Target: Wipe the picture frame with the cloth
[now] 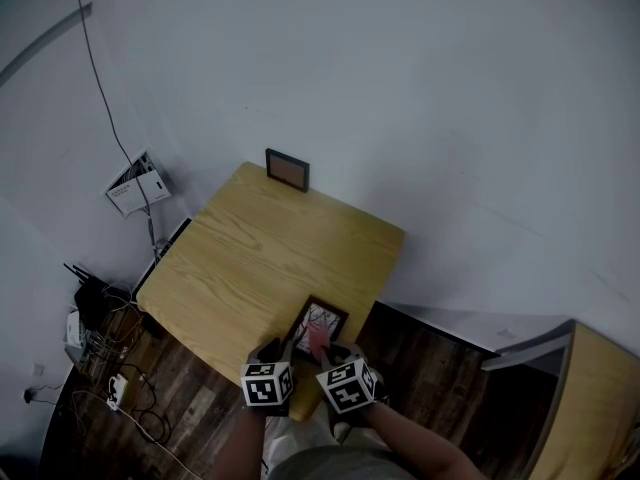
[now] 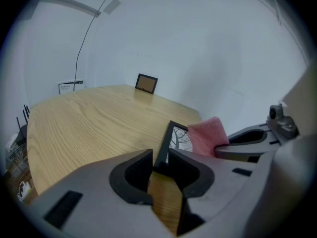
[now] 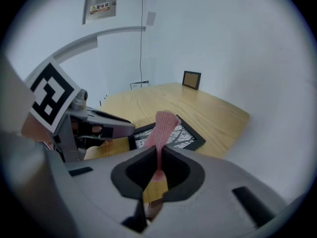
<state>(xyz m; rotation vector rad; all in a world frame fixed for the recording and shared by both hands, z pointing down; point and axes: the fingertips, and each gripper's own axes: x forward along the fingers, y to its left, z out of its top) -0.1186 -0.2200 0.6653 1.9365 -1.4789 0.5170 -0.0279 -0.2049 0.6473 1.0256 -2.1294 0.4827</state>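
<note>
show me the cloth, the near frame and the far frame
cloth (image 3: 165,121), right gripper view, upper fold
near frame (image 3: 183,135), right gripper view, its glass
far frame (image 2: 146,84), left gripper view, its middle

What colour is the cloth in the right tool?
Pink; the cloth shows best in the right gripper view.

Between the jaws of the left gripper (image 2: 159,157), the near corner of the black rectangular picture frame (image 2: 173,133) disappears behind the pads. The pink woven cloth (image 3: 163,125) rises from the right gripper (image 3: 159,155) and covers a strip of the tree print just ahead; its lower end is lost beneath the jaws. Far ahead of both tools, the small dark upright frame (image 3: 191,79) is too small to tell its picture. Behind the right gripper, the person's forearm (image 1: 420,443) is cut off by the bottom edge.
</note>
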